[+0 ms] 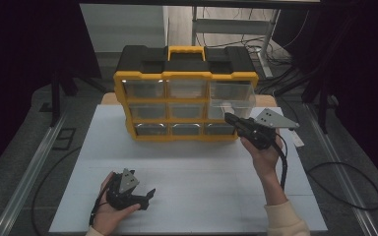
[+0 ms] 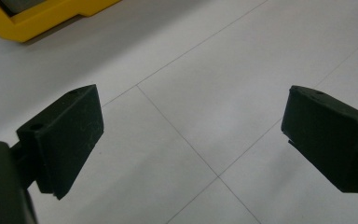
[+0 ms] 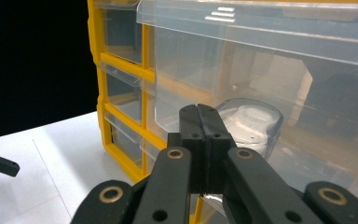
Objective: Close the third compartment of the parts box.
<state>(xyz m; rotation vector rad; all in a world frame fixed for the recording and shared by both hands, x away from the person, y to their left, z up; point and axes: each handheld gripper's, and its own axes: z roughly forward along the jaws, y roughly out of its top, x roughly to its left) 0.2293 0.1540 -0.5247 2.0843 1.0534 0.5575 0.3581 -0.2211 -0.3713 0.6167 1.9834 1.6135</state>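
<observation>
A yellow and black organizer [image 1: 187, 76] with clear drawers stands at the back of the white table [image 1: 192, 172]. Its top-right drawer [image 1: 234, 98] is pulled out toward me. In the right gripper view, that clear drawer [image 3: 261, 60] holds a white round part [image 3: 251, 123] under a clear dome. My right gripper [image 1: 230, 118] sits just below the drawer's front. Its jaws [image 3: 204, 116] are shut, with nothing seen between them. At the near left of the table, the left gripper [image 1: 150, 194] is open above bare tabletop [image 2: 191, 140].
The organizer's yellow base corner [image 2: 37, 18] shows at the top left of the left gripper view. Thin seam lines cross the table. Cables [image 1: 344, 172] trail over the floor to the right, and metal rails [image 1: 29, 167] run along both sides of the table.
</observation>
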